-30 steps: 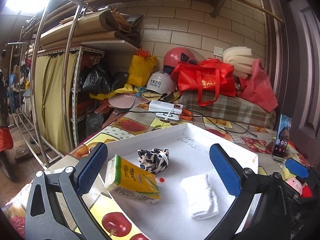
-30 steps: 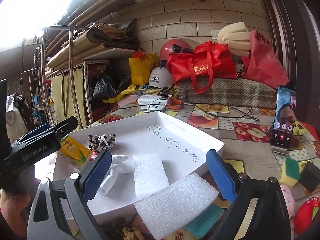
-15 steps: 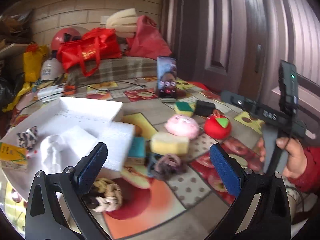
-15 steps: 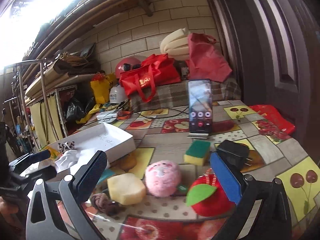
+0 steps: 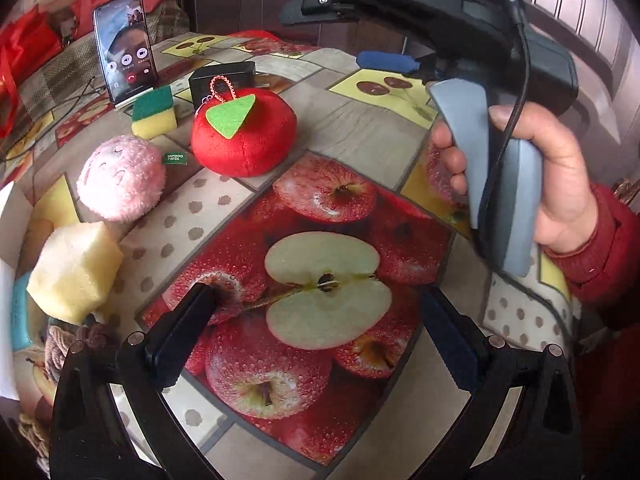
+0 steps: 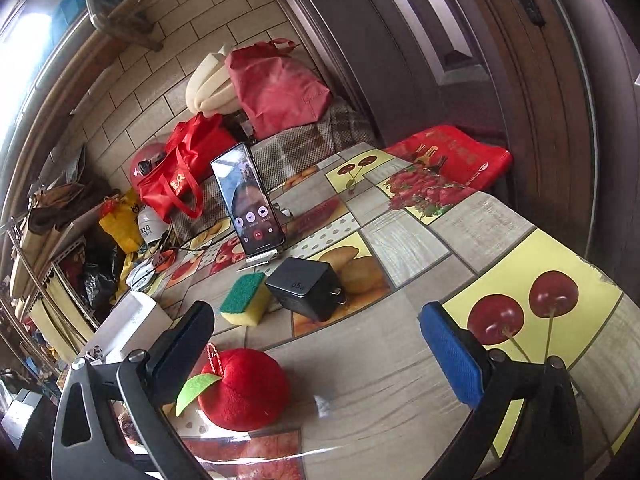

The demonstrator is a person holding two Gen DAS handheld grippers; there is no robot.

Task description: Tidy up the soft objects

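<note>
Both jaws released: left hand-held gripper [image 5: 316, 320] empty over surface [image 5: 360, 128]; right hand-held gripper [image 6: 316, 336] empty near red plush apple [image 6: 244, 394].

Fruit-print table [image 5: 360, 128], red plush apple [image 5: 244, 136], pink plush ball [image 5: 120, 178], yellow sponge [image 5: 74, 272], phone [image 6: 248, 200], charger [image 6: 306, 288]

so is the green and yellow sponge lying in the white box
No, the green and yellow sponge sits on the tablecloth beside the black charger, apart from the white box.
</note>
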